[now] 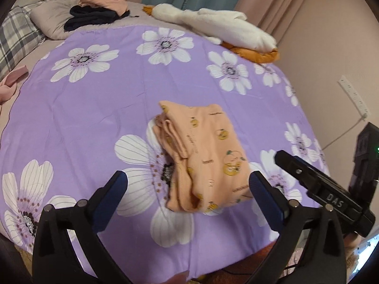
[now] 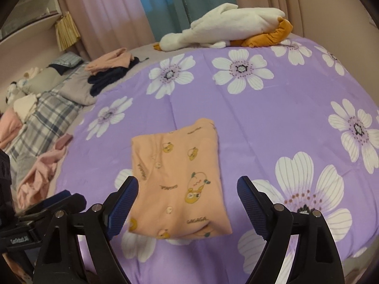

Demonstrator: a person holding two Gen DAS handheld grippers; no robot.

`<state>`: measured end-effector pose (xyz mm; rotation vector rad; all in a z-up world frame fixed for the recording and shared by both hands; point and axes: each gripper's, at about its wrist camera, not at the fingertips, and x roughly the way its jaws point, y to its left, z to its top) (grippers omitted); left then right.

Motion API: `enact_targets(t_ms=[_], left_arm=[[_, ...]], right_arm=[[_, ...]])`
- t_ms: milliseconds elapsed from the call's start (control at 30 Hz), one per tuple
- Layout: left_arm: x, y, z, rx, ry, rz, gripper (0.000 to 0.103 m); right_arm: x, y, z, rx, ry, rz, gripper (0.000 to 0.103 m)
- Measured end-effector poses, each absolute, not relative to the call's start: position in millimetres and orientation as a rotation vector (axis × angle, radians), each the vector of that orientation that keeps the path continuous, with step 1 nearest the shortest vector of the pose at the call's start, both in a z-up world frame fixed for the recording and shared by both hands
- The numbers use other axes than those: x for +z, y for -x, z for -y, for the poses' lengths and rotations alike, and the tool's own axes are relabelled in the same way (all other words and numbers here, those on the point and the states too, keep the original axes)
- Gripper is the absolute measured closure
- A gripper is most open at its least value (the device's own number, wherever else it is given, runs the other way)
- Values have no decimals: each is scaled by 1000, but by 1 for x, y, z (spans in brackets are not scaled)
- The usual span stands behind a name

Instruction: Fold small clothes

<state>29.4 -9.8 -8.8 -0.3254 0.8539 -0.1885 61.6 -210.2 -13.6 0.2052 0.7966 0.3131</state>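
Observation:
A small peach garment with yellow cartoon prints (image 1: 203,156) lies folded into a compact rectangle on the purple flowered sheet (image 1: 106,108). It also shows in the right wrist view (image 2: 180,179). My left gripper (image 1: 187,184) is open and empty, its blue-padded fingers standing wide just in front of the garment's near edge. My right gripper (image 2: 187,191) is open and empty, hovering over the garment's near half. The right gripper's body shows in the left wrist view (image 1: 327,189) to the right of the garment.
A white and orange plush goose (image 1: 218,28) lies at the bed's far edge. Folded peach and dark clothes (image 1: 99,9) sit at the far left by plaid pillows (image 1: 16,37). Loose pink clothes (image 2: 40,170) lie on the left. A wall (image 1: 331,47) stands on the right.

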Motion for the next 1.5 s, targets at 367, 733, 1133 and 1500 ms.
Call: enact_targets(t_ms=[367,733,1133,1500], left_arm=[[5,-7,23,-202,255,-805,1],[0,-6,30,-186,212,-817,1],[-2,-8,28,-195,218,-820,1],[3,-5,23,-216,236,-799,1]], right_arm=[[-2,-42,203,292,-144,-731,18],[-2,-40,202,242,-108,-721,18],[-2,-40,199,251,-98,-725,18],[-2,-41,194,279,-97,-737,18]])
